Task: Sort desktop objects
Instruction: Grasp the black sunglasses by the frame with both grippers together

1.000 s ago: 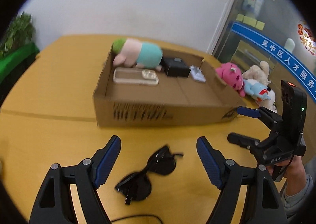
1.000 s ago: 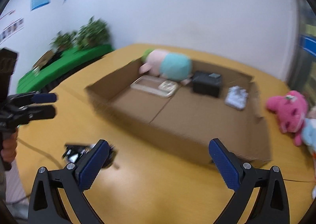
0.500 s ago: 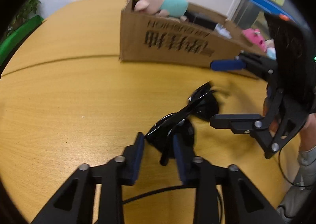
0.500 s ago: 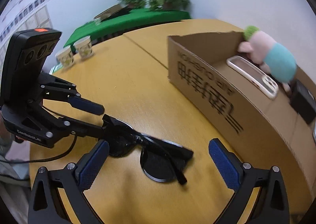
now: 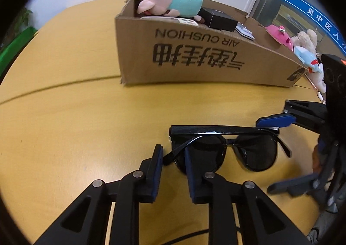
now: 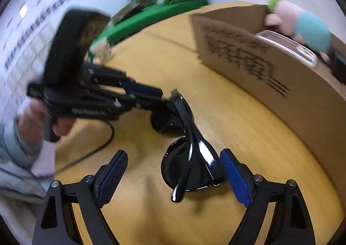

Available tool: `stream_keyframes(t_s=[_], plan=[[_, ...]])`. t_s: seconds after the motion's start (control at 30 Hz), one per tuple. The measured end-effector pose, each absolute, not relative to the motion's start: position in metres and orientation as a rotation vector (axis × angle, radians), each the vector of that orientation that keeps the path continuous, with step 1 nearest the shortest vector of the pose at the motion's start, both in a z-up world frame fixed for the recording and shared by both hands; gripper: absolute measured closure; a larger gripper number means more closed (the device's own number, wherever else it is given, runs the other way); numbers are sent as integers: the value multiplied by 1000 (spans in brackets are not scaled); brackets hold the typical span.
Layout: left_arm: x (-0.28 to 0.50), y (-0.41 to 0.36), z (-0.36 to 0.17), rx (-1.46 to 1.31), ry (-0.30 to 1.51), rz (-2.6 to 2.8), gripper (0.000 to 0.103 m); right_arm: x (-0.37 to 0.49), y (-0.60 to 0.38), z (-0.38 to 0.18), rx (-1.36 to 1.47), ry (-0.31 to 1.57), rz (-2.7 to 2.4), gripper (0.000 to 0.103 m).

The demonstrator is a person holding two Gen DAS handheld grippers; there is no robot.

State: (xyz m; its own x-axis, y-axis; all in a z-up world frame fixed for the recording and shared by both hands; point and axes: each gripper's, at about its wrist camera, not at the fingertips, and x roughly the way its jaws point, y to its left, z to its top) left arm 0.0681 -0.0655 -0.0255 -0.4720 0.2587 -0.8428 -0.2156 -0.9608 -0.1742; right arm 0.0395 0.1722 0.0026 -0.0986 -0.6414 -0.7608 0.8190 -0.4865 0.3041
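Black sunglasses (image 5: pixel 225 147) rest on the yellow wooden table (image 5: pixel 75 128). My left gripper (image 5: pixel 173 156) is shut on one end of the sunglasses, by the near lens and temple arm. In the right wrist view the sunglasses (image 6: pixel 190 158) lie between the open fingers of my right gripper (image 6: pixel 173 171), which surrounds the other lens without touching. The left gripper (image 6: pixel 149 93) shows there holding the far end. A cardboard box (image 5: pixel 205 54) stands behind, holding a pink and teal plush (image 5: pixel 170 0), a clear phone case (image 5: pixel 173 19) and a black box (image 5: pixel 218 20).
Pink, white and blue plush toys (image 5: pixel 298 44) lie right of the box. A black cable (image 6: pixel 93 150) runs across the table by the left hand. Green-covered furniture with plants (image 6: pixel 164 7) stands beyond the table's far edge.
My left gripper closed on the sunglasses and turned them broadside. My right gripper swung in from the box side and now straddles the other lens.
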Motion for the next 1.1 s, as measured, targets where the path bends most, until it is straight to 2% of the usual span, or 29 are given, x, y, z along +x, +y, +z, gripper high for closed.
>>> stream_keyframes(t_s=[0.07, 0.13, 0.2, 0.23, 0.37, 0.43, 0.7, 0.73, 0.77, 0.8, 0.83, 1.1], plan=[[60, -66, -25, -1419, -71, 2480, 84, 31, 184, 7, 1098, 156, -1819, 33], [53, -68, -21, -1410, -111, 2478, 84, 17, 187, 4, 1133, 131, -1845, 57], [55, -71, -16, -1402, -165, 2470, 84, 10, 188, -6, 1192, 137, -1856, 74], [59, -72, -13, -1397, -194, 2466, 84, 12, 185, -10, 1206, 143, -1855, 77], [68, -69, -8, -1372, -393, 2355, 84, 25, 183, -6, 1196, 174, -1879, 82], [69, -62, -7, -1366, -423, 2337, 84, 32, 183, -4, 1203, 148, -1902, 87], [53, -41, -26, -1410, -537, 2212, 84, 38, 176, -10, 1226, 35, -1953, 89], [51, -41, -27, -1409, -560, 2204, 84, 39, 176, -10, 1222, 35, -1958, 89], [50, -41, -28, -1406, -583, 2199, 89, 41, 175, -9, 1219, 38, -1961, 89], [49, -41, -26, -1393, -595, 2204, 96, 43, 175, -9, 1217, 37, -1964, 89], [50, -42, -24, -1384, -592, 2217, 99, 44, 176, -8, 1217, 40, -1971, 89], [59, -26, -1, -1330, -526, 2217, 102, 54, 180, 9, 1144, 18, -1989, 92]])
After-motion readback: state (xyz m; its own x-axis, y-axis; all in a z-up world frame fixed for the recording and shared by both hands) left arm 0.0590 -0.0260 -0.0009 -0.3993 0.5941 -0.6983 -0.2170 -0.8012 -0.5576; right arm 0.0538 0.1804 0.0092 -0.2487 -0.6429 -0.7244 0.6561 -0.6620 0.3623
